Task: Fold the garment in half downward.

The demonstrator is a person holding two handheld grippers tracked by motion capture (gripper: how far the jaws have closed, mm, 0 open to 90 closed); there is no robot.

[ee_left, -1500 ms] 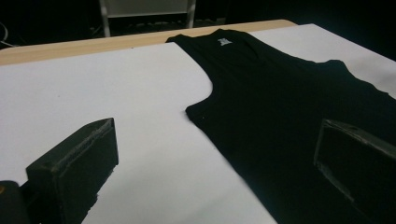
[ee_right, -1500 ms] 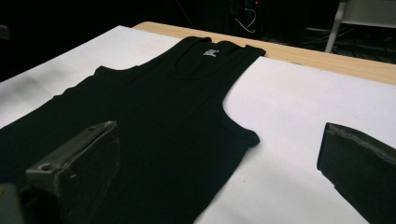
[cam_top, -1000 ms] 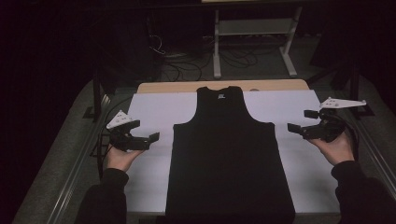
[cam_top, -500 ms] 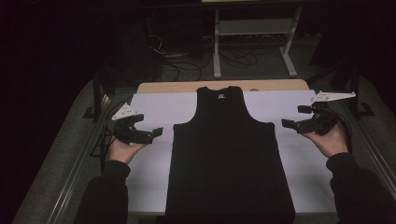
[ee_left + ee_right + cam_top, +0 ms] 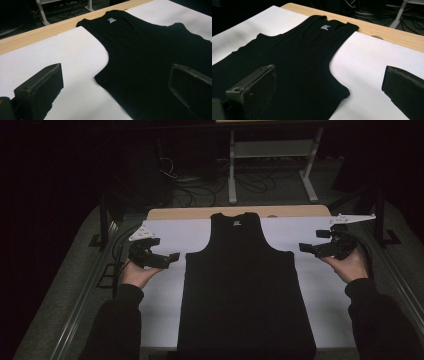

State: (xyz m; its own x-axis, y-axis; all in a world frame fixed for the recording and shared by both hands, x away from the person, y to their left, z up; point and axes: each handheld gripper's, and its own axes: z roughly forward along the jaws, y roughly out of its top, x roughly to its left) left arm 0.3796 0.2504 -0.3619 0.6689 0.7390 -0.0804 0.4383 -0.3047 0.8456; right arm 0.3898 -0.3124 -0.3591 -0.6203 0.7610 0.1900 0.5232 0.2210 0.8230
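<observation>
Black tank top [image 5: 245, 290] lies flat, front up, neck toward the far edge, on a white sheet [image 5: 330, 310] over the wooden table [image 5: 200, 213]. Left gripper [image 5: 167, 259] sits just off the garment's left armhole, jaws spread wide, nothing between them; right gripper [image 5: 306, 248] likewise near the right armhole, jaws apart, empty. Whether either tip touches cloth is hard to tell in the dim light, probably not. Compared with a second ago, both hands have moved inward and forward toward the shirt's upper sides.
</observation>
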